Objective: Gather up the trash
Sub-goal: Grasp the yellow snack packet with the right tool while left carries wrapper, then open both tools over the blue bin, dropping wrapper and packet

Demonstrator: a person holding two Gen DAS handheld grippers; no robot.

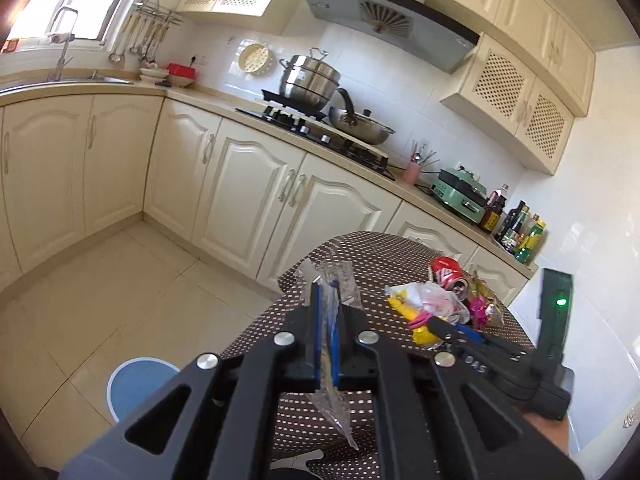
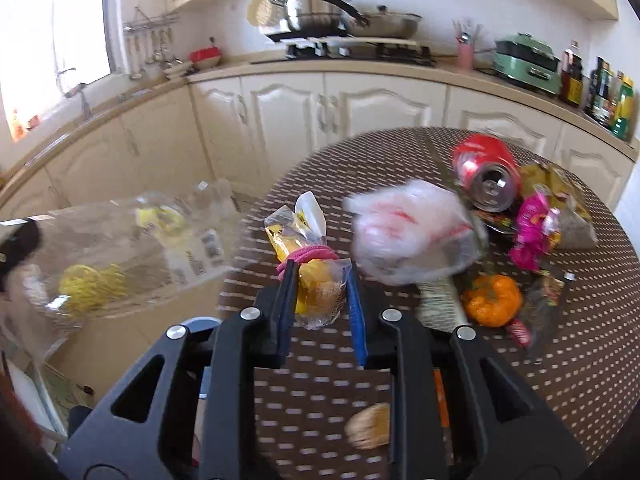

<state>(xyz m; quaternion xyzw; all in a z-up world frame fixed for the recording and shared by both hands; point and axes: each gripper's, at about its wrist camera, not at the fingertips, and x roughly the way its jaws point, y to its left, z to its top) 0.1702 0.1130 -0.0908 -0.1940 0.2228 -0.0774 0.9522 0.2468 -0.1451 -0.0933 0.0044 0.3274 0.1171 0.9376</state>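
Two claws: both loaded and lifted above the tabletop [image 2: 560, 380], so this reads as the carry-off stage.
Left claw [image 1: 326, 296]: pinched narrow on a clear plastic wrapper [image 1: 340, 280], which hangs out past both ends of the pads.
Right claw [image 2: 320, 280]: closed onto a small yellow snack bag [image 2: 308, 268] tied with a pink band [image 2: 308, 257].
Red can [image 2: 486, 172]: landmark, lying on its side, mouth toward the camera.
Leftover pile: white plastic bag [image 2: 412, 232] just left of the can, pink wrapper [image 2: 530, 224] right of it, orange fruit [image 2: 493, 300] nearer than it.
Blue bin [image 1: 138, 386]: on the floor, well left of the can, likely the drop spot.
Tip: keep both grips firm and release only squarely over the bin; light film drifts.
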